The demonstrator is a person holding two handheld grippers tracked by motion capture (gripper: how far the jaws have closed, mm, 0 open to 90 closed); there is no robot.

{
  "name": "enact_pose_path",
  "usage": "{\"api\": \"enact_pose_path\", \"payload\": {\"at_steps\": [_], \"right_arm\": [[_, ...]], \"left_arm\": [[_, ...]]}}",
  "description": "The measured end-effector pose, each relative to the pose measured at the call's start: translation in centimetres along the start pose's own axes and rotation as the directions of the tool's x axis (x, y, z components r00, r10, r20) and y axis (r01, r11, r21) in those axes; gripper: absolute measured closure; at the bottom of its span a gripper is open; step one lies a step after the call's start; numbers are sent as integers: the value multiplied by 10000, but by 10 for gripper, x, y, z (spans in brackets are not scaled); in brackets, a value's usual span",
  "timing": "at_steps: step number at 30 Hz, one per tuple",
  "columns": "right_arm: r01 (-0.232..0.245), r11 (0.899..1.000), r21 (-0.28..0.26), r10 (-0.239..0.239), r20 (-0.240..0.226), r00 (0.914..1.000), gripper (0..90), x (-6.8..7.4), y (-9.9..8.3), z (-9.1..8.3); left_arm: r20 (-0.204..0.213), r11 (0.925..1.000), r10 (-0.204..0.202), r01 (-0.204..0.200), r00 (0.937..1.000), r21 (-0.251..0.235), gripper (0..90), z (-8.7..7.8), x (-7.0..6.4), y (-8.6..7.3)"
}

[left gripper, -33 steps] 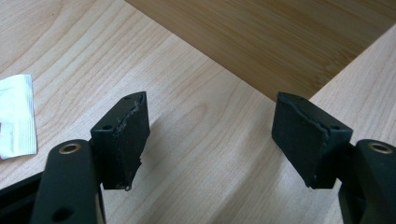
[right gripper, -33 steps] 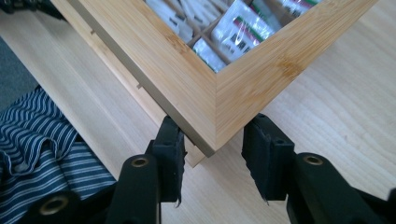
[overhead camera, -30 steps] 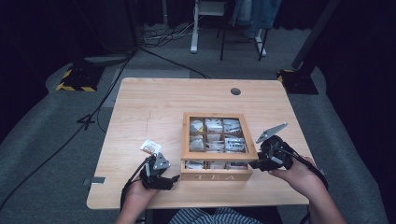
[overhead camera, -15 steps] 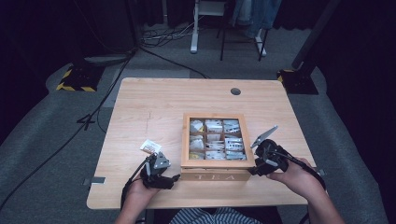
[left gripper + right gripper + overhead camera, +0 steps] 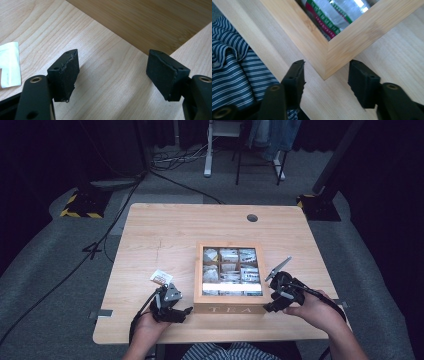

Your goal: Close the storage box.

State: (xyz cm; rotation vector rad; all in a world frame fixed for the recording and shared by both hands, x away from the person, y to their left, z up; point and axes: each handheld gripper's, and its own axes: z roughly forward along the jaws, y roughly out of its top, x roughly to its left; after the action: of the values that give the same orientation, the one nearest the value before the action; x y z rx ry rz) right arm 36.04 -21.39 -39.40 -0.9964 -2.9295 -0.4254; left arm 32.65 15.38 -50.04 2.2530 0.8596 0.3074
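A wooden tea box [image 5: 230, 309] marked TEA stands on the near middle of the table, with several tea packets [image 5: 230, 270] showing in its compartments. My right gripper [image 5: 268, 308] is open at the box's near right corner. In the right gripper view the gripper [image 5: 327, 67] has one jaw on each side of that corner [image 5: 329, 57], with a small gap at each. My left gripper [image 5: 187, 310] is open just left of the box's front. In the left gripper view the gripper [image 5: 112, 62] holds nothing, and the box wall [image 5: 150, 20] lies ahead. A loose white tea packet [image 5: 161, 277] [image 5: 8, 65] lies on the table to the left.
The light wooden table [image 5: 165, 235] has a cable hole [image 5: 252, 218] at its far side. The near table edge runs close behind both hands, with striped clothing [image 5: 232, 75] below it. Cables and stand legs [image 5: 210, 165] lie on the floor beyond.
My right gripper has moved nearer and slightly left, down to the box's near right corner. The left gripper and the loose packet have stayed put.
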Motion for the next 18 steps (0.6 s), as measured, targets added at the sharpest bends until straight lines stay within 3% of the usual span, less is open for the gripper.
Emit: {"api": "enact_pose_path", "payload": {"at_steps": [6, 10, 11, 12, 14, 15, 16, 18], "right_arm": [[27, 9994, -346, -23, 99, 9999, 414, -4, -1, -9], [-109, 9899, -1413, 129, 130, 9998, 393, -12, -3, -24], [-109, 9899, -1413, 129, 130, 9998, 393, -12, -3, -24], [-102, 9775, -2107, 159, 252, 9996, 386, -16, -4, -31], [-88, 9633, -2681, 195, 376, 9991, 386, -18, -5, -36], [-88, 9633, -2681, 195, 376, 9991, 386, -18, -5, -36], [-91, 9453, -3260, 267, 496, 9984, 376, -23, -7, -41], [24, 9349, -3548, 261, 756, 9968, 363, -26, -10, -43]], "left_arm": [[-34, 10000, -49, 49, 10000, -33, 272, -2, 0, -3], [-147, 9999, -142, 143, 9998, 29, 273, -5, 1, -5], [-147, 9999, -142, 143, 9998, 29, 274, -5, 1, -5], [-211, 9996, -213, 217, 9995, 190, 276, -8, 1, -5], [-300, 9991, -279, 289, 9992, 322, 285, -10, 2, -5], [-300, 9991, -279, 289, 9992, 322, 290, -10, 2, -5], [-387, 9982, -439, 455, 9983, 402, 295, -11, 3, -5], [-436, 9979, -488, 505, 9979, 405, 296, -12, 4, -6]]}}
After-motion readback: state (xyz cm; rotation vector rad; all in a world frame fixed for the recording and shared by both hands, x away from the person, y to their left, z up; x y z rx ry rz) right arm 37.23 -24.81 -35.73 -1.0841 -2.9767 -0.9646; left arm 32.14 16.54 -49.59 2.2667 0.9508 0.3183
